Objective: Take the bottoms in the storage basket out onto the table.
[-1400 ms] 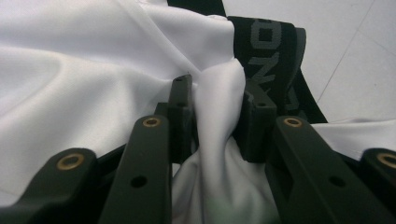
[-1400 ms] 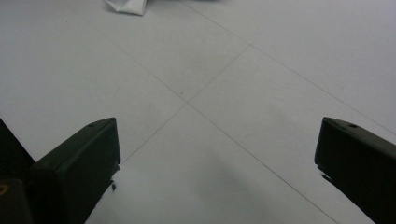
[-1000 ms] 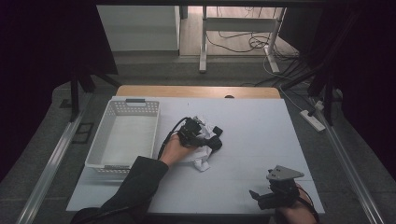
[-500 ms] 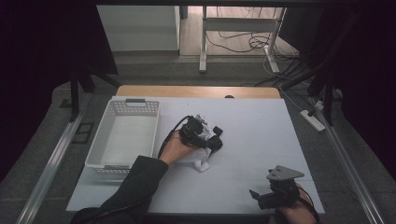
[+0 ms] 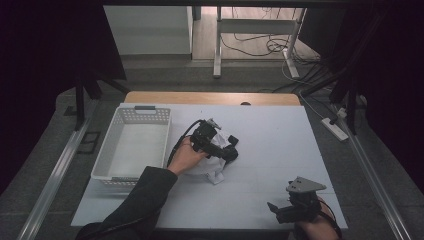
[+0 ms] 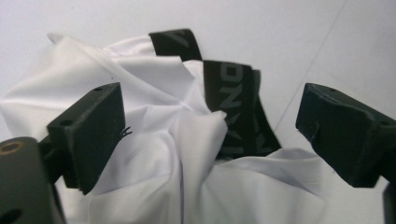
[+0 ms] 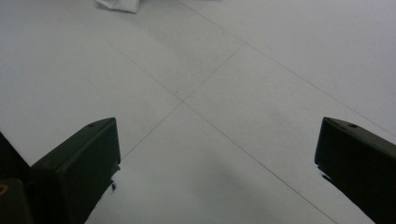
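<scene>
The white cloth (image 6: 154,154) looks soft and light — best pinched at a fold. The left gripper (image 6: 210,140) has just been opened wide, cloth loose between its jaws.

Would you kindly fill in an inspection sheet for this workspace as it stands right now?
Surface: pale table top with faint seam lines; a wooden edge at the far side.
Job's things: white garment with a black lettered waistband, crumpled at mid table; white basket to its left, nothing seen inside.
Clutter: nothing seen.
Grippers: left tool over the garment, its jaws have just been opening and stand apart, cloth between them, not pinched; right tool at the near right edge, open over bare table.
Cables: black cable trailing from the left tool; loose wires on the floor beyond.
Surroundings: power strip at right, dark curtains at both sides.
</scene>
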`<state>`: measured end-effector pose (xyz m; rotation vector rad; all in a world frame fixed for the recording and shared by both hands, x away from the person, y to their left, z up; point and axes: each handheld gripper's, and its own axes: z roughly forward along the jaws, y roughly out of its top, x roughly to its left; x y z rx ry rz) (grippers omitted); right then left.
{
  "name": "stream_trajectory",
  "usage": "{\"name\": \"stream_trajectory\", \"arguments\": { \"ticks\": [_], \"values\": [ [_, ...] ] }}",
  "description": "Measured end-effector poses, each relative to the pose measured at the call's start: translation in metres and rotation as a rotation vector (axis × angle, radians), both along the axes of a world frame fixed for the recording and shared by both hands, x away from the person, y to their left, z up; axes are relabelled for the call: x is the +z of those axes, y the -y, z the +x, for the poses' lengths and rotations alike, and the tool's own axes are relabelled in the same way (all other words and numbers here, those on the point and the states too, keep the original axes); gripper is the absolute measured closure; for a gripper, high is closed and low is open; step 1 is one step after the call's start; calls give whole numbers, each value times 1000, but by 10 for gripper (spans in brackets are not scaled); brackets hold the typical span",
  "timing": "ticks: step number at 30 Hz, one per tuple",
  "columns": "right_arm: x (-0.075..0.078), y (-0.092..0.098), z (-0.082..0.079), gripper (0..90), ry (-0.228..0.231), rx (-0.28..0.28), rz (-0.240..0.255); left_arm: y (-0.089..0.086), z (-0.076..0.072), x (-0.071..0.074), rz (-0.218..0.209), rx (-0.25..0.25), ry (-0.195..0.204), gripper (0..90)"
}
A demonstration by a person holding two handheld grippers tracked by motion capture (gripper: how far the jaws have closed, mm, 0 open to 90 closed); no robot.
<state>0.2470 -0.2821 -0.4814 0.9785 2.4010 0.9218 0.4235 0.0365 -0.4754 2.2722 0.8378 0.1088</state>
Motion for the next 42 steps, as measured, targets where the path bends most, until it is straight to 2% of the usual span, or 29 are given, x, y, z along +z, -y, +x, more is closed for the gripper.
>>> {"name": "stream_trajectory", "arguments": {
  "ticks": [5,10,13,20,26,31,42],
  "values": [
    [0,1,0,8,0,-12,11,-6,-3,7,-29,-1,9,14],
    [0,1,0,8,1,-6,4,-16,-7,9,-60,-24,13,0],
    [0,1,0,8,0,-5,6,-22,-8,10,-88,-42,-11,0],
    [0,0,0,8,-1,-4,2,-35,-12,12,-154,-59,-23,0],
    [0,0,1,8,-3,-5,6,-40,-18,13,-154,-60,-7,0],
    [0,0,1,8,-4,-5,6,-45,-23,14,-176,-53,5,0],
    [0,1,0,8,1,-6,9,-53,-32,19,-173,-50,31,0]
  ]
}}
